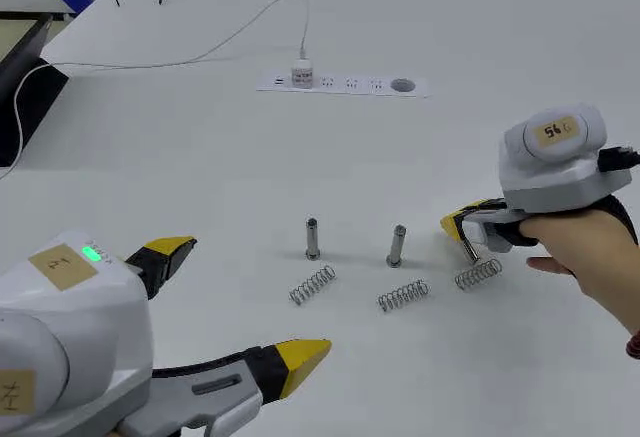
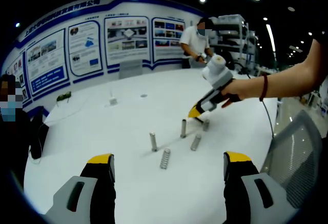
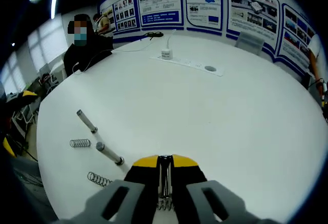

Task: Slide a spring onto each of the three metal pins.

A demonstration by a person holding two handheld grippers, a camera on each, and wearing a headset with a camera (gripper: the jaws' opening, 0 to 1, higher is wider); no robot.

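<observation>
Peeking down your right gripper (image 3: 164,162) view, you can see its jaws clamped tight on a metal pin (image 3: 164,180), which the head view half hides. Your left gripper (image 1: 257,297) gapes wide, holding nothing. Beyond it, two pins (image 1: 312,238) stand upright, three springs (image 1: 313,284) lying just beside them.

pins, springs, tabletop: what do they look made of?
Pins: likely steel, satin grey with bright highlights along the shaft.
Springs: bare coiled metal wire, silvery, probably spring steel.
Tabletop: smooth matte white, looks like laminate or painted board; what lies under the surface can't be told.
</observation>
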